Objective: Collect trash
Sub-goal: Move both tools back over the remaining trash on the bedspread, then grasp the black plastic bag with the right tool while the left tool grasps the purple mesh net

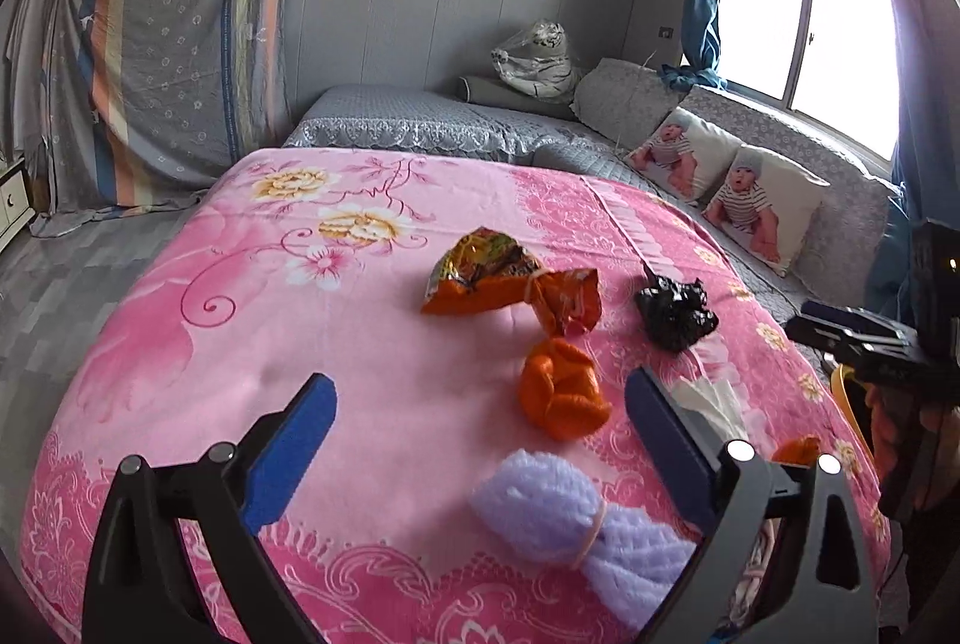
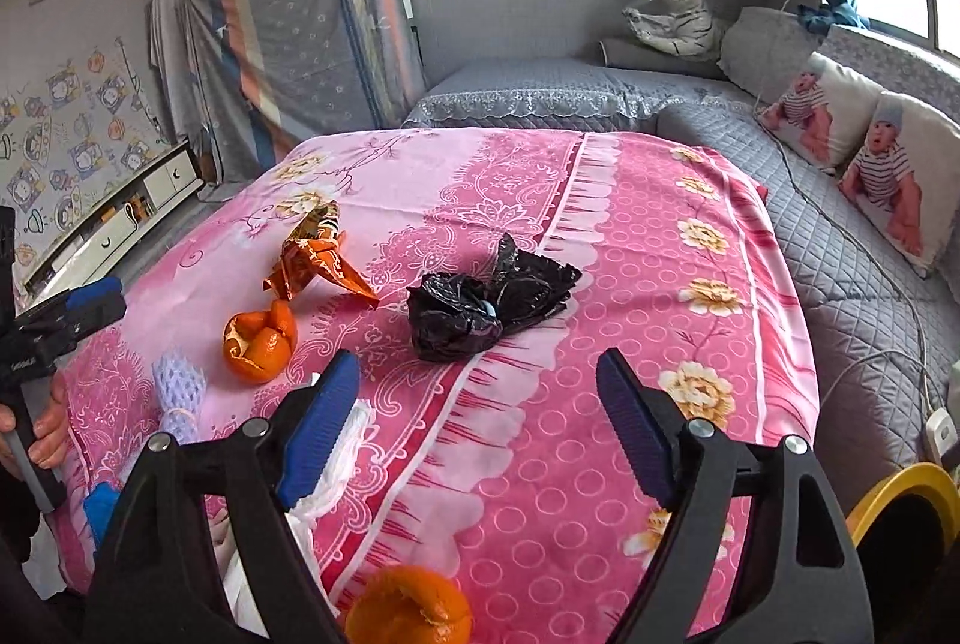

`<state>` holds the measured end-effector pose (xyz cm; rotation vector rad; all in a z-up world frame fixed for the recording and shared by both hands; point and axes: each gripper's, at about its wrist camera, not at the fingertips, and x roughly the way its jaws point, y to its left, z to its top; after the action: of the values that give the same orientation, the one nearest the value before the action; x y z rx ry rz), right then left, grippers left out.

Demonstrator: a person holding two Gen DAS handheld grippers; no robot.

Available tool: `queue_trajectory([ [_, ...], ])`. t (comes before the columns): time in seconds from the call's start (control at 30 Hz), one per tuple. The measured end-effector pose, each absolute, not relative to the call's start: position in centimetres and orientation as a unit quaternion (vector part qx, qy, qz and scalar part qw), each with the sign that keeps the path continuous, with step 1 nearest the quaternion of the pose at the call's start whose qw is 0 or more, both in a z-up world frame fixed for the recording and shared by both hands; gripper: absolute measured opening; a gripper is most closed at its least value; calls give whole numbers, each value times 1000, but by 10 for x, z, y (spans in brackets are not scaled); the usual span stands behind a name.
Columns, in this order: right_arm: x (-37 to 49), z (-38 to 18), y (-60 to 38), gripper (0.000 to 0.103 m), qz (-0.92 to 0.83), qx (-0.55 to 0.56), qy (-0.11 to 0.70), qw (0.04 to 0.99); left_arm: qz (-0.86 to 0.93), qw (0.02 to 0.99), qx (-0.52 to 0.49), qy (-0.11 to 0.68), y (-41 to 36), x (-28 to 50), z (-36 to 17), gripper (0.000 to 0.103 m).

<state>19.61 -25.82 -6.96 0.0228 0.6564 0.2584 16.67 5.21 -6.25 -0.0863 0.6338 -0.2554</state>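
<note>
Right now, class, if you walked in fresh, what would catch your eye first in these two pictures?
The bright pink floral blanket fills both views. On its middle lie a crumpled black plastic bag, an orange snack wrapper and orange peel, with a lilac foam fruit net nearer the camera. Behind, a plastic-wrapped toy tiger sits on the grey bed.

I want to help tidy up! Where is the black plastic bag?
The black plastic bag lies mid-blanket in the right wrist view, right of the orange snack wrapper and the orange peel.
</note>
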Motion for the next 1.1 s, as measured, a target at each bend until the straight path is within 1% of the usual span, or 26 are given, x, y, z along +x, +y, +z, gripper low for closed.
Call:
queue_trajectory([
  [0.17, 221, -73, -232, 77, 135, -30, 334, 932, -143, 928, -51, 341, 49, 154, -81, 93],
  [0.47, 264, -94, -201, 76, 138, -75, 362, 919, -159, 916, -25, 368, 31, 158, -98, 93],
  [0.53, 272, -99, -200, 73, 139, -68, 372, 915, -159, 914, -26, 372, 30, 162, -101, 93],
  [0.57, 276, -101, -200, 70, 139, -67, 377, 913, -160, 913, -28, 374, 30, 165, -102, 91],
  [0.63, 281, -105, -200, 66, 140, -65, 384, 910, -164, 907, -31, 386, 29, 170, -105, 84],
  [0.67, 283, -107, -201, 61, 139, -64, 388, 909, -169, 903, -33, 393, 27, 173, -108, 78],
  [0.7, 286, -109, -201, 56, 137, -61, 392, 908, -172, 900, -33, 400, 25, 175, -110, 74],
  [0.73, 288, -111, -203, 55, 134, -58, 395, 907, -173, 898, -33, 404, 23, 176, -112, 72],
  [0.8, 290, -114, -206, 44, 131, -51, 400, 906, -177, 894, -27, 411, 18, 178, -116, 64],
  [0.83, 292, -115, -207, 42, 130, -48, 402, 905, -178, 893, -23, 412, 16, 179, -117, 63],
  [0.87, 292, -116, -209, 41, 130, -43, 404, 904, -178, 894, -20, 411, 14, 179, -117, 58],
  [0.93, 293, -117, -210, 35, 131, -40, 405, 904, -178, 894, -18, 412, 12, 181, -118, 45],
  [0.97, 292, -117, -211, 27, 132, -40, 404, 904, -179, 893, -18, 413, 12, 182, -118, 42],
  [1.0, 292, -116, -211, 26, 133, -39, 404, 904, -180, 893, -19, 412, 12, 182, -118, 38],
  [1.1, 292, -117, -211, 20, 135, -37, 407, 903, -179, 895, -19, 409, 12, 181, -118, 32],
])
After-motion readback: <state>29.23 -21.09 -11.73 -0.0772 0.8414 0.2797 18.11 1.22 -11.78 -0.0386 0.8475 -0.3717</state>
